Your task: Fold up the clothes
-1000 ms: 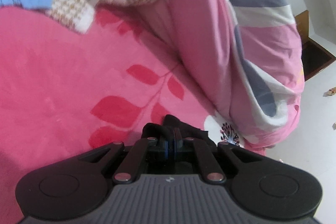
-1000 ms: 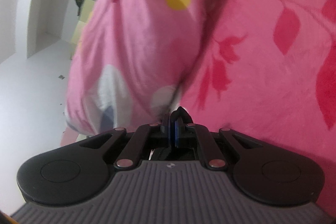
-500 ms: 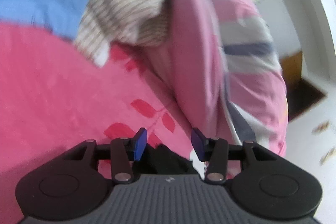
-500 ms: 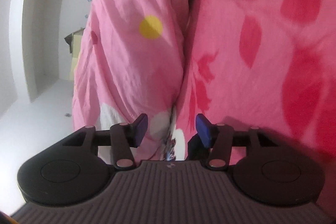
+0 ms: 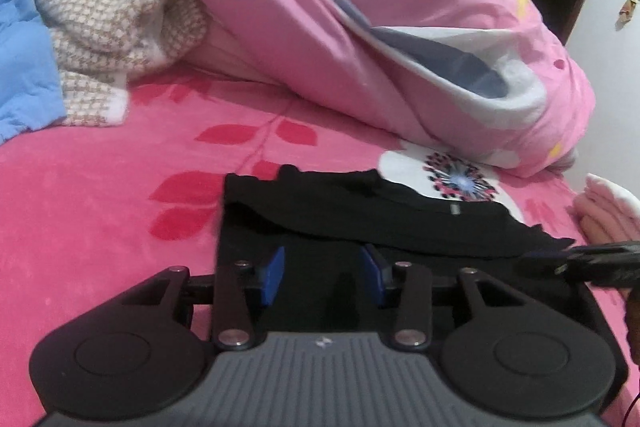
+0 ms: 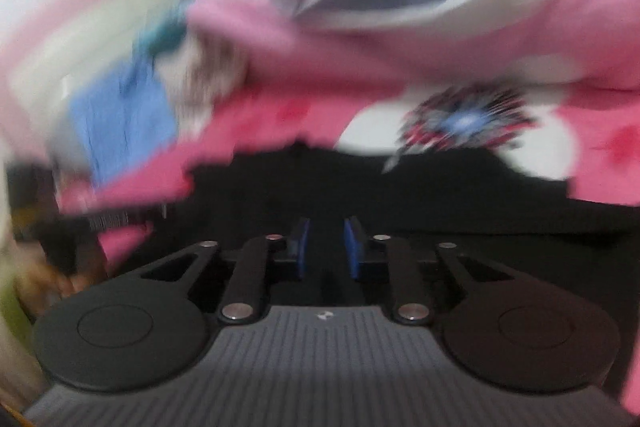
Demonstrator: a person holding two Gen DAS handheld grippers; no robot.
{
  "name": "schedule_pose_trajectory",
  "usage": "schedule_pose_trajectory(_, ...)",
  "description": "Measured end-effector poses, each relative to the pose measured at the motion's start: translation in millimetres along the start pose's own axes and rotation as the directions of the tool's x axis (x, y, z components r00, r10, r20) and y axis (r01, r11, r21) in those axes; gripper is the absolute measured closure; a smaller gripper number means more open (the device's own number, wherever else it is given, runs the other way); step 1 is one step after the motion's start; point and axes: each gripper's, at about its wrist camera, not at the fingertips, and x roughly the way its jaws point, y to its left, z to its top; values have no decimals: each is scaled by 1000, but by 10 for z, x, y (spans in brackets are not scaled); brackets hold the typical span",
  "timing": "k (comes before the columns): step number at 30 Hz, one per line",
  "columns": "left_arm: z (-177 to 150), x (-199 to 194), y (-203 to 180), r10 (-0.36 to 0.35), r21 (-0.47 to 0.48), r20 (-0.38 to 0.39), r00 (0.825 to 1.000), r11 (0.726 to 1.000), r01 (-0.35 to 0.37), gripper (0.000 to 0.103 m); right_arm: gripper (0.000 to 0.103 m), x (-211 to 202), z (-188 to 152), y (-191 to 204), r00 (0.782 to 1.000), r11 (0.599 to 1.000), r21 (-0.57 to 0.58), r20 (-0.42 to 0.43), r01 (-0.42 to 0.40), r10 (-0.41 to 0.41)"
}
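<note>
The right wrist view is smeared by motion blur throughout: the flat black garment [image 6: 400, 195], the blue cloth [image 6: 120, 115] and the rumpled pink duvet [image 6: 440, 27] show only as soft patches, their edges unreadable. In the left wrist view, the near part of the garment [image 5: 360, 211] lies hidden behind the gripper body. A folded pale pink cloth [image 5: 608, 207] is cut off by the right edge, and a dark blurred object [image 5: 592, 259] beside it cannot be identified.

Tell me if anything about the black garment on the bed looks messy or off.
The black garment lies folded on the pink blanket, but its far edge is uneven and one corner pokes out near the right gripper. Nothing looks damaged.
</note>
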Motion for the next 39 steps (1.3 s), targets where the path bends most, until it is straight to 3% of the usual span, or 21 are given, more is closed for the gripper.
schedule_pose_trajectory(4, -15, 40, 139, -15, -23, 14, 1000, 1000, 16, 61, 91, 468, 124, 16, 991, 995, -77, -114, 60, -68)
schedule_pose_trajectory(9, 13, 40, 222, -32, -68, 40, 999, 997, 35, 61, 93, 775, 473, -268, 995, 996, 24, -42, 90, -89)
schedule_pose_trajectory(13, 35, 18, 315, -25, -121, 69, 997, 992, 33, 58, 89, 781, 593, -546, 992, 972, 210, 35, 108, -118)
schedule_pose_trajectory(16, 75, 13, 412, 1, -165, 86, 996, 986, 13, 57, 89, 604, 565, -408, 993, 983, 162, 68, 86, -98)
schedule_pose_trajectory(18, 122, 33, 458, 28, -185, 98, 995, 983, -9, 57, 88, 536, 520, -190, 998, 997, 64, 47, 48, -51)
schedule_pose_trajectory(23, 158, 58, 572, 25, -252, 114, 993, 968, 5, 57, 89, 805, 468, 318, 992, 989, -134, -119, -58, 42)
schedule_pose_trajectory(27, 143, 67, 629, 28, -274, 112, 993, 962, 4, 56, 89, 1224, 621, 479, 982, 986, -152, -185, -64, 35)
schedule_pose_trajectory(31, 143, 39, 689, 16, -305, 116, 993, 952, 20, 55, 88, 1354, 964, 138, 997, 996, 88, -74, 6, 0)
schedule_pose_trajectory(35, 153, -28, 739, 17, -335, 133, 991, 942, 29, 52, 88, 1119, 1016, 57, 998, 989, 148, -55, -16, 25)
schedule_pose_trajectory(39, 157, -55, 755, -1, -355, 138, 990, 933, 50, 52, 88, 1140, 845, 401, 981, 995, 26, -166, -97, 100)
